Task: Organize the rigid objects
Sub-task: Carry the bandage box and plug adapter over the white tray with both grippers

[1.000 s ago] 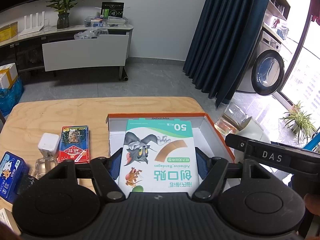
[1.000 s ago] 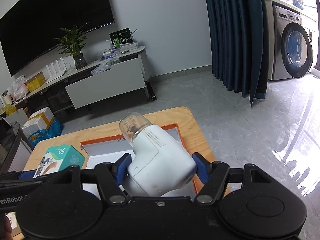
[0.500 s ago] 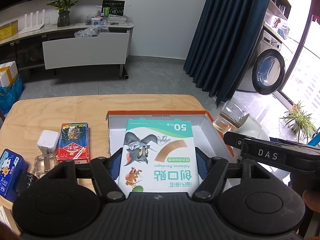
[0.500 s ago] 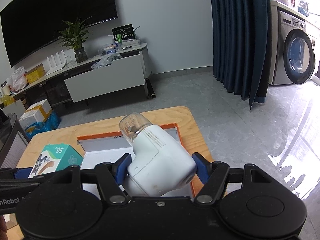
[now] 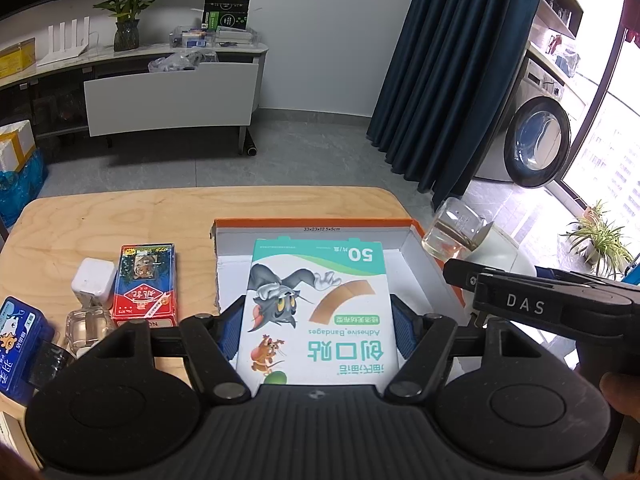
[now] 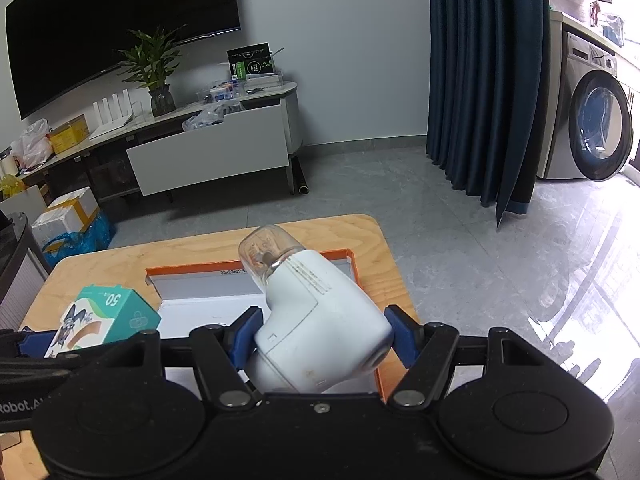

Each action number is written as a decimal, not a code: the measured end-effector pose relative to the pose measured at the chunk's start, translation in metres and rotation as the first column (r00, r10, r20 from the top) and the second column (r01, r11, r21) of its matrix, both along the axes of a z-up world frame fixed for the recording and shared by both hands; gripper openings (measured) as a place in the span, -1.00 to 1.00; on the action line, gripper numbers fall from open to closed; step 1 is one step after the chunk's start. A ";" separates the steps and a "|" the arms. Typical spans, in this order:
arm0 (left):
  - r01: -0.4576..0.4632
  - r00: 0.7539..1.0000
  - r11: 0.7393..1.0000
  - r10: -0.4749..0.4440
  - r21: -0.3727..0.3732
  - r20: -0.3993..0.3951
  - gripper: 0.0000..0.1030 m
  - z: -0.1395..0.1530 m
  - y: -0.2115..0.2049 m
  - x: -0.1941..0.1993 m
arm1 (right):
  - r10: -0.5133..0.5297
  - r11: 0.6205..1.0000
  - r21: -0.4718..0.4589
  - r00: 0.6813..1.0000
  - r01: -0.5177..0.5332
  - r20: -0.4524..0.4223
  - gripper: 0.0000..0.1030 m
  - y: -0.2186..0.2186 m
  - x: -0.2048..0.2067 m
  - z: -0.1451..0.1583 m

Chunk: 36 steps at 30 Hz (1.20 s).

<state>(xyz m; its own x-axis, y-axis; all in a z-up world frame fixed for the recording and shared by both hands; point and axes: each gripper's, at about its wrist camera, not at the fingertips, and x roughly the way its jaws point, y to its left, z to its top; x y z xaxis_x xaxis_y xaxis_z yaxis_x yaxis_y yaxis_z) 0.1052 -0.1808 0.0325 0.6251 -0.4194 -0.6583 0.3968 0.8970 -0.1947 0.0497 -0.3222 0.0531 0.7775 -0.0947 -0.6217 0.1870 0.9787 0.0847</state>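
— Right, nearest first: what is the left gripper (image 5: 316,330) doing?

— Its blue pads are pressed against both long sides of a flat teal-and-white cardboard box of adhesive bandages with a cartoon cat and mouse printed on it (image 5: 318,312). The box is clamped, its far end reaching out towards twelve o'clock over the shallow orange-rimmed white cardboard tray (image 5: 428,276).

— And the right gripper (image 6: 322,340)?

— Closed on a rounded white plastic appliance with a clear domed cap (image 6: 320,320). The pads grip its body at both sides, and the cap tilts away towards eleven o'clock, above the tray's right half (image 6: 352,264). In the left wrist view the same appliance (image 5: 496,248) shows at two o'clock, just past the tray's right wall.

— Anything at the left side of the pale plywood table (image 5: 100,220)?

— At nine o'clock, closest in, a blue printed tin (image 5: 18,344). Further along, a small clear glass bottle (image 5: 86,324) stands just beside a white square plastic charger block (image 5: 94,282). Next to those lies a red pack of playing cards (image 5: 146,284), apart from the tray.

— Further off?

— Grey floor tiles, then a low white media cabinet (image 5: 172,98) at eleven o'clock with a green potted plant in a dark vase (image 5: 126,8) on top. Dark blue curtains (image 5: 460,60) hang at one o'clock, and a washing machine (image 5: 536,140) stands at two o'clock.
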 end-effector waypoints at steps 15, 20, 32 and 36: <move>-0.001 1.000 1.000 0.001 -0.001 -0.010 0.39 -0.004 -0.001 0.005 | 0.003 1.000 0.000 1.000 -0.003 -0.022 0.56 -0.002 0.009 -0.008; -0.001 1.000 1.000 0.001 -0.003 -0.017 0.39 -0.006 -0.001 0.007 | 0.007 1.000 -0.004 1.000 -0.007 -0.027 0.56 0.000 0.013 -0.011; -0.008 1.000 1.000 0.007 -0.008 -0.016 0.39 -0.007 -0.001 0.010 | 0.010 1.000 -0.004 0.999 -0.010 -0.037 0.56 0.002 0.020 -0.014; -0.005 1.000 1.000 0.005 -0.008 -0.015 0.39 -0.006 -0.003 0.012 | 0.010 1.000 -0.005 0.999 -0.010 -0.039 0.56 0.002 0.022 -0.016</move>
<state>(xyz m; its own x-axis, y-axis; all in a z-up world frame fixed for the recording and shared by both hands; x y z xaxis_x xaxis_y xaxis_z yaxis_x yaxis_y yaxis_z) 0.1173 -0.1836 0.0261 0.6171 -0.4211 -0.6647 0.3889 0.8976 -0.2076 0.0716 -0.3207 0.0375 0.7533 -0.0903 -0.6515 0.1806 0.9809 0.0728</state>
